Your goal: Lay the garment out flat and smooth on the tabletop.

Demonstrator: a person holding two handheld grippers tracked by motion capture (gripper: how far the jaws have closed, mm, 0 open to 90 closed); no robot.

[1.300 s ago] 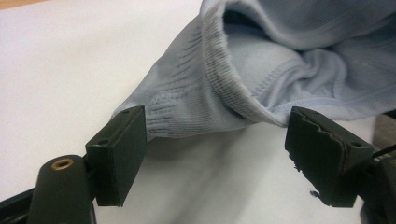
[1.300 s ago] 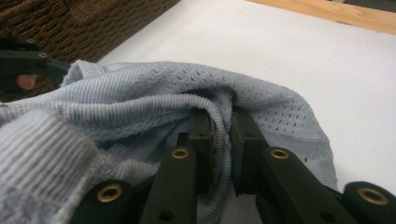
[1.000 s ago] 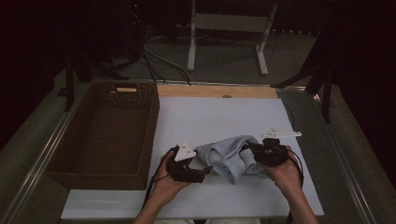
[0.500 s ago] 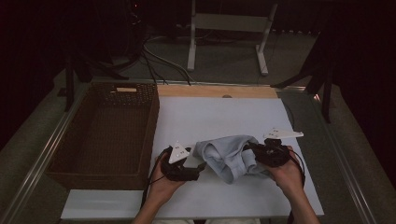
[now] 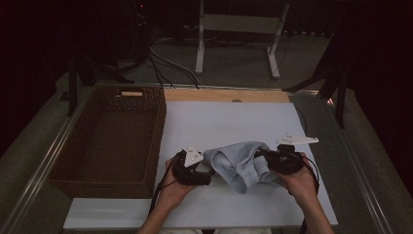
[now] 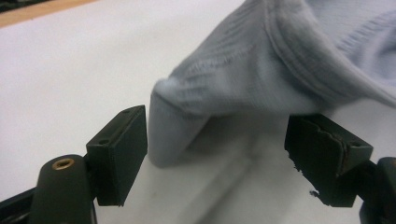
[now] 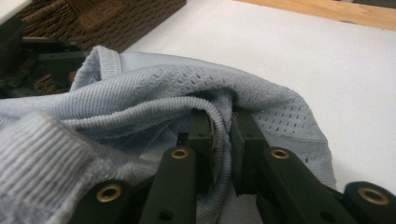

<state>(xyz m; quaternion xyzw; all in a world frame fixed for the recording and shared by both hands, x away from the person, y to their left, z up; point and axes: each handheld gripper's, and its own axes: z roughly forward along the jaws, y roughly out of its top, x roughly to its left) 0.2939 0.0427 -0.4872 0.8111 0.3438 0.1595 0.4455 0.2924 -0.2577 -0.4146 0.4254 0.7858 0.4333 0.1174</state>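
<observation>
A light blue-grey knitted cloth (image 5: 238,165) lies bunched on the white table top (image 5: 234,122) between both hands. My left gripper (image 5: 208,169) is at the cloth's left end, open. In the left gripper view its jaws (image 6: 218,119) stand wide apart, with a folded corner of the cloth (image 6: 261,70) between them and untouched by the pads. My right gripper (image 5: 261,159) is at the cloth's right end. In the right gripper view it (image 7: 222,119) is shut on the ribbed edge of the cloth (image 7: 154,88), which is raised a little.
A brown woven basket (image 5: 158,136) stands along the left side of the table, with its corner (image 7: 116,18) behind the cloth. A wooden strip (image 5: 224,95) borders the far edge. Metal rails run along both sides, and stands and cables stand on the floor beyond.
The left gripper has shifted slightly at the cloth's left end. The right gripper has kept still, holding the cloth's edge.
</observation>
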